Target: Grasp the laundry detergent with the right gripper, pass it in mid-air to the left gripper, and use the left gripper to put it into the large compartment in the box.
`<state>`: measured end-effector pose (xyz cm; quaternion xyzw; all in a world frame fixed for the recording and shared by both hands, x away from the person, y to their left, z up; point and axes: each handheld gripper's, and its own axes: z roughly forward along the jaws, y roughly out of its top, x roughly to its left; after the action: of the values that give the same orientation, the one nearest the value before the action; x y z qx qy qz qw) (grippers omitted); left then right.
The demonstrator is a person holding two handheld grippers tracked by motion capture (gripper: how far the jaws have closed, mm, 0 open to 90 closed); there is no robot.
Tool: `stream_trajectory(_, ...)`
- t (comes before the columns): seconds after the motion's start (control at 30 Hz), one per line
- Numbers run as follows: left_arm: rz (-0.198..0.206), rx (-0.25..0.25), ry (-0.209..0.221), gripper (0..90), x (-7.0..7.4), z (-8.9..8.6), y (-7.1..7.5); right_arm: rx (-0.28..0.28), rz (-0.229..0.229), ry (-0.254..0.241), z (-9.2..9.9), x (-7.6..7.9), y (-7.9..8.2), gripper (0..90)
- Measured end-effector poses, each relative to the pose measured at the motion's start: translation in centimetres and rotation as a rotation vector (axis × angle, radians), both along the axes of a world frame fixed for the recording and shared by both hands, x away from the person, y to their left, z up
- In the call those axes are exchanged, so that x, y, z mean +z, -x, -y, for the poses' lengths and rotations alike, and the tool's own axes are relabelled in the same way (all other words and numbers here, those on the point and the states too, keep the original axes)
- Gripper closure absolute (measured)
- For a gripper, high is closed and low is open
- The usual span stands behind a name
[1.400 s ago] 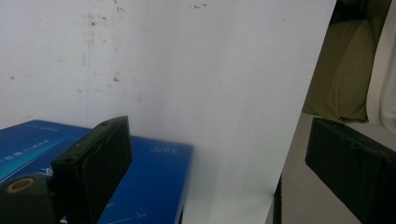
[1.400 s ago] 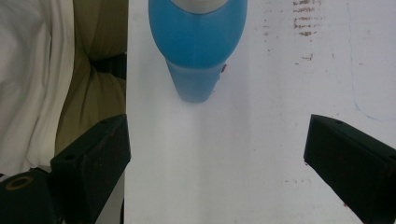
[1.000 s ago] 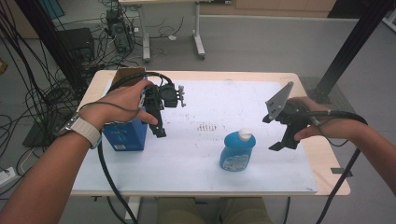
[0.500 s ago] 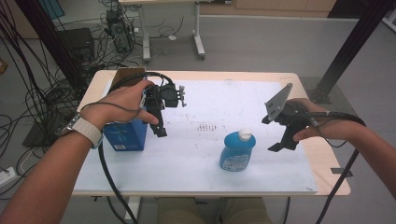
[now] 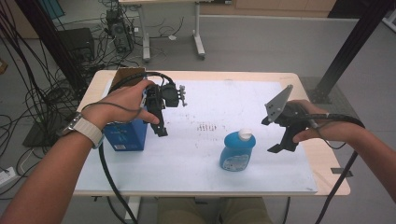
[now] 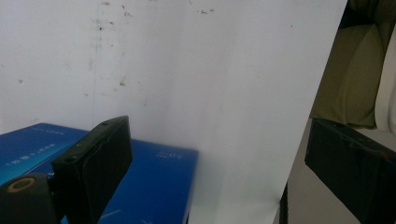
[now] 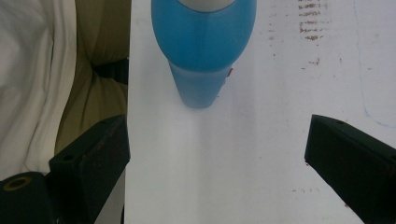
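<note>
A blue bottle (image 5: pixel 237 150) with a white cap stands upright on the white mat (image 5: pixel 224 102), near the table's front. In the right gripper view the blue bottle (image 7: pixel 203 46) rises just ahead of the wide jaws. My right gripper (image 5: pixel 271 136) hovers open to the bottle's right, a short gap away, and holds nothing (image 7: pixel 219 163). A blue box (image 5: pixel 125 135) sits at the left of the mat. My left gripper (image 5: pixel 158 122) hangs open beside and above the box's right end, apart from it. The blue box (image 6: pixel 154 186) lies low between the left gripper's (image 6: pixel 215 168) jaws, nearer the left one.
A brown cardboard piece (image 5: pixel 127 74) lies behind the blue box at the table's back left. The wooden table edge (image 5: pixel 327 163) runs close by my right hand. Cables (image 5: pixel 37 93) crowd the floor at left. A black post (image 5: pixel 345 51) stands at the far right.
</note>
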<state>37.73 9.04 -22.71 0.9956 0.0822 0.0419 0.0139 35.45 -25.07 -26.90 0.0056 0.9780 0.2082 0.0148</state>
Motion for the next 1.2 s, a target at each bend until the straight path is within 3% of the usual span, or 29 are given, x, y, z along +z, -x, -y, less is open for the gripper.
stream_trajectory(0.57,-0.002,0.001,0.010,8.2,-0.5,0.1,0.0,-0.007,0.027,-0.062,0.7,-1.1,0.2,5.4)
stream_trajectory(1.2,-0.003,0.004,0.018,8.2,-0.8,0.1,-0.1,-0.039,0.025,-0.120,1.1,-2.6,0.3,5.8)
